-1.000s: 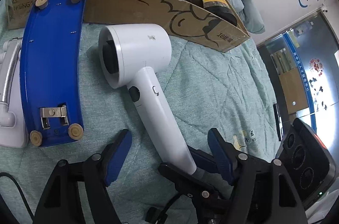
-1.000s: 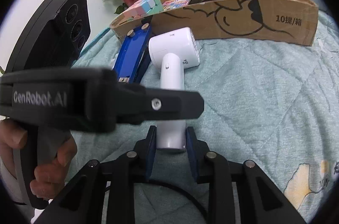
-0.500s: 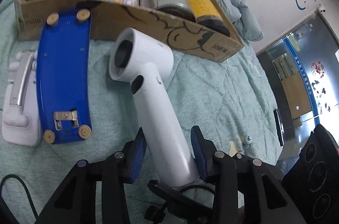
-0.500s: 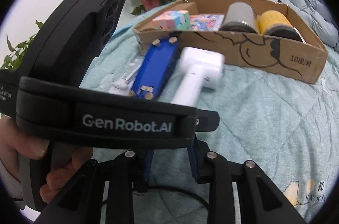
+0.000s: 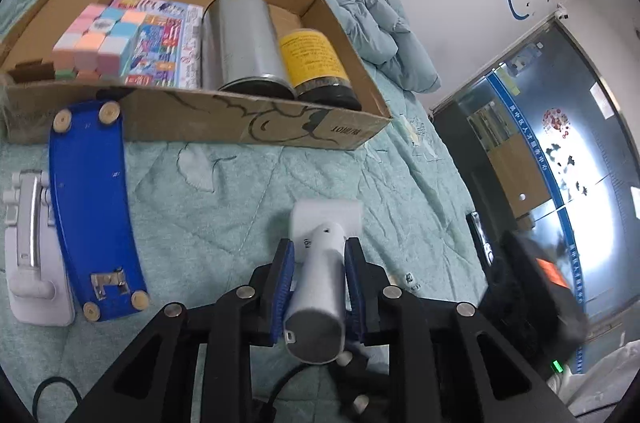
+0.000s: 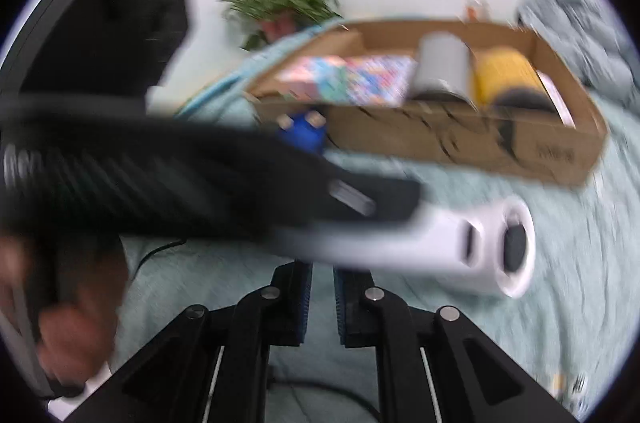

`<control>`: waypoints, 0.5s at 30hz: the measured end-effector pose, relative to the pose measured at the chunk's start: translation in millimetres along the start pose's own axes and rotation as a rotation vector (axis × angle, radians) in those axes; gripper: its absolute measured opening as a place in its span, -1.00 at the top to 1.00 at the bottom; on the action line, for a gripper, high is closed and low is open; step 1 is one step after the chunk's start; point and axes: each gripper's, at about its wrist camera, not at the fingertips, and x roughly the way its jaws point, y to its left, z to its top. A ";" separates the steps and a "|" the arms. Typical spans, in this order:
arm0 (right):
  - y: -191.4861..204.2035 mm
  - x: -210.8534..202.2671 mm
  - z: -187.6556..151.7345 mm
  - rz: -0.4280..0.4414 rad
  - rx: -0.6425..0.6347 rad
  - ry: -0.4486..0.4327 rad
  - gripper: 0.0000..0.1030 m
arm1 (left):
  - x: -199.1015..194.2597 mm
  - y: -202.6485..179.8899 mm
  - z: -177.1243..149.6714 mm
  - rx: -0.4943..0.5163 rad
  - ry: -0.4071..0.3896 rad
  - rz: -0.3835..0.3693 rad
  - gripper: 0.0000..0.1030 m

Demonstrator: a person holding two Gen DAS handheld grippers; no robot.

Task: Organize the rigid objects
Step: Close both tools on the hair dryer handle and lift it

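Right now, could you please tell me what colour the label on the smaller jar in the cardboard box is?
Yellow, above a dark base; the jar shows best in the left wrist view.

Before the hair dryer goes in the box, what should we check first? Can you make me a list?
1. Left gripper has closed on the dryer handle, pads on both sides: ok.
2. Dryer is off the quilt, head in the air: ok.
3. Right gripper is shut with nothing in it, out of the way: ok.
4. Room in the box: the cube, silver can and yellow jar fill the front; bare floor shows behind them: cannot tell if the dryer fits.
5. Dryer's cord free: cannot tell.
6. Blue board lies to the side, clear of the dryer: ok.
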 end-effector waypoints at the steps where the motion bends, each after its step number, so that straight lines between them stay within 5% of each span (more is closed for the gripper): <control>1: -8.1 0.3 -6.4 0.003 0.033 0.026 0.80 | -1.7 4.5 -2.2 -0.004 0.006 -0.010 0.47; 5: -49.0 3.2 -39.3 0.044 0.241 0.134 0.57 | -4.5 19.8 -17.2 0.002 0.029 -0.029 0.24; 7: -58.4 1.0 -46.4 0.083 0.314 0.134 0.45 | 3.7 25.2 -25.8 0.007 0.061 -0.007 -0.10; 11: -65.9 -0.3 -42.8 0.142 0.400 0.088 -0.02 | 17.9 22.3 -40.6 0.105 0.135 0.094 -0.09; 15: -75.2 8.0 -38.0 0.159 0.501 0.084 -0.03 | 16.9 31.5 -50.1 0.075 0.163 0.078 0.03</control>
